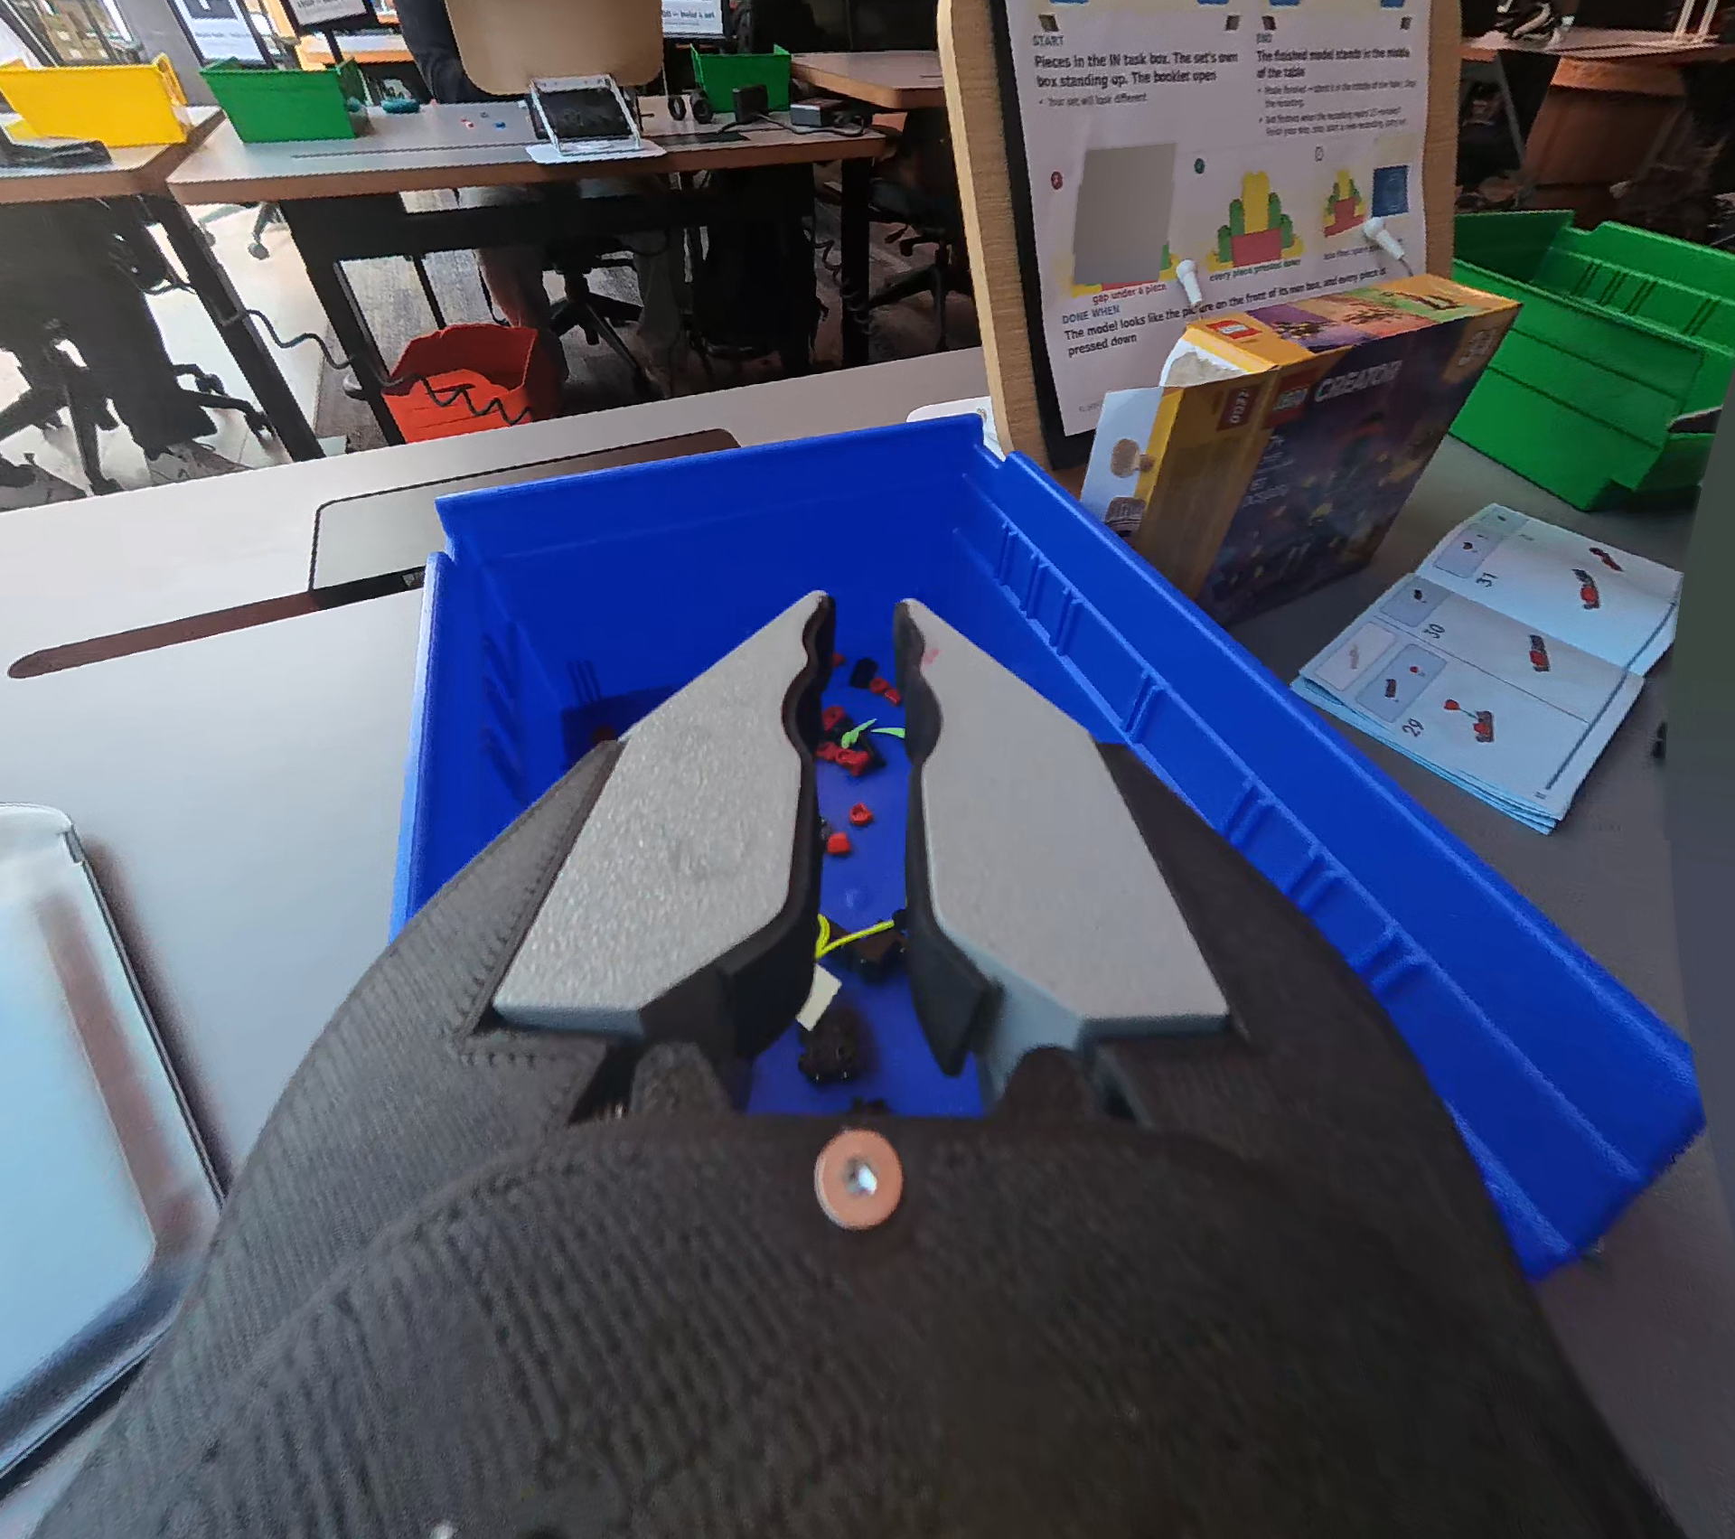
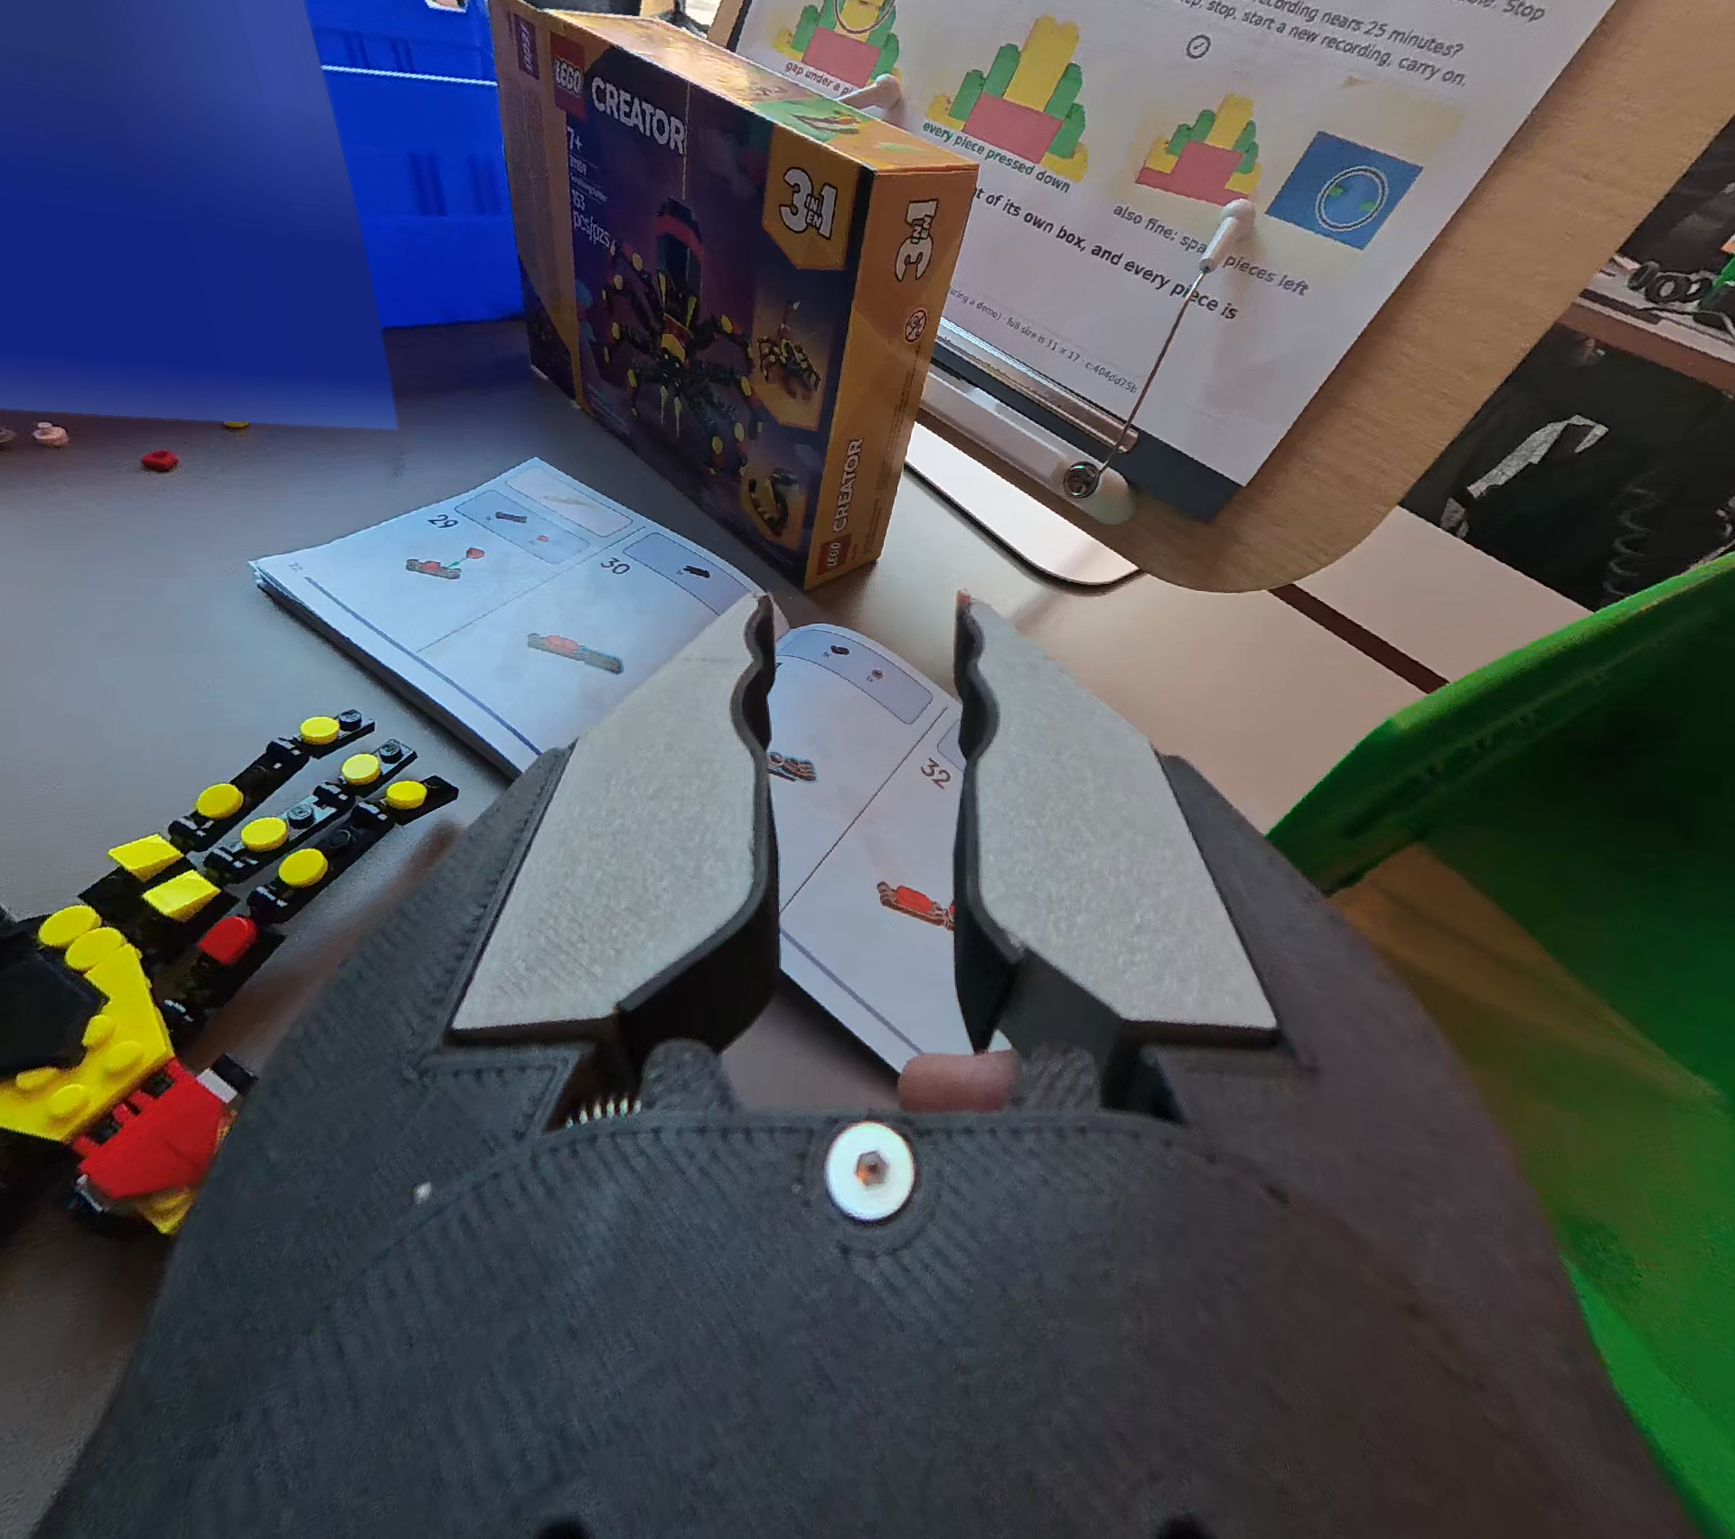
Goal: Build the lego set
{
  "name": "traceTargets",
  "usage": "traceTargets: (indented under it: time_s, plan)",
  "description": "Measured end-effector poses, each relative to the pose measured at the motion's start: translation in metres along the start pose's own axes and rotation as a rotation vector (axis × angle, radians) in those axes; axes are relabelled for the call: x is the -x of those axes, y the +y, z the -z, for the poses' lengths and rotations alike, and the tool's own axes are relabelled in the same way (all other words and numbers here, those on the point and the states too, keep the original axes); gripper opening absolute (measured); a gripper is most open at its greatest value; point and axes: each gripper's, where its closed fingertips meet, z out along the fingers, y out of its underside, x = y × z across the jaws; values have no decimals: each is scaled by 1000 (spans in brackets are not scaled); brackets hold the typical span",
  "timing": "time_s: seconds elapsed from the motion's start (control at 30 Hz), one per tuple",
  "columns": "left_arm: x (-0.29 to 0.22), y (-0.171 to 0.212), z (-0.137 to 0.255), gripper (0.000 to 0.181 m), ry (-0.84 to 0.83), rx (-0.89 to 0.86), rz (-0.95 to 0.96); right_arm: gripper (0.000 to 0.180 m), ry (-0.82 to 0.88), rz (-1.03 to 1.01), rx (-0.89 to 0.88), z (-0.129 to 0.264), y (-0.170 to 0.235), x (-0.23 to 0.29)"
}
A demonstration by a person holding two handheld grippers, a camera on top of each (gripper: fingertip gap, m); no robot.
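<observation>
The half-built lego model (image 2: 103,1015) lay on the grey bench (image 2: 141,649) at the lower left of the right wrist view. Its chunky yellow and red body sat at the bottom left edge. Its thin black legs with round yellow dots on top stretched up and to the right, toward the booklet (image 2: 526,593), so its long way ran from lower left to upper right.

The open booklet lay flat in the middle of that view, with smooth pale blue pages. The right tongs (image 2: 864,611) hung just above it, spread apart with nothing between them. They had flat grey pads with wavy black edges.

Behind the booklet the lego box (image 2: 713,273) stood upright, made of shiny yellow and purple card. A paper sheet on a wooden board (image 2: 1549,179) leaned behind the box in the upper right. A green bin (image 2: 1549,790) filled the right edge.

In the left wrist view, the blue bin (image 1: 1220,743) sat in the middle of the frame, made of smooth hard plastic with ribbed walls. Small loose pieces (image 1: 850,752) lay on its floor: red, black and a few lime green. The left tongs (image 1: 864,621) pointed down into the bin over the pieces, a little apart and holding nothing. One red piece (image 2: 160,459) lay on the bench at the left of the right wrist view.
</observation>
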Motion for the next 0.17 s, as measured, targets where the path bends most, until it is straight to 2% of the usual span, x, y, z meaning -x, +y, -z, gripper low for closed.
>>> traceTargets:
  time_s: [0.17]
  plan:
    - [7, 5, -5, 10, -10, 3, -6, 36, 15, 11, -14, 3, -2, -3]
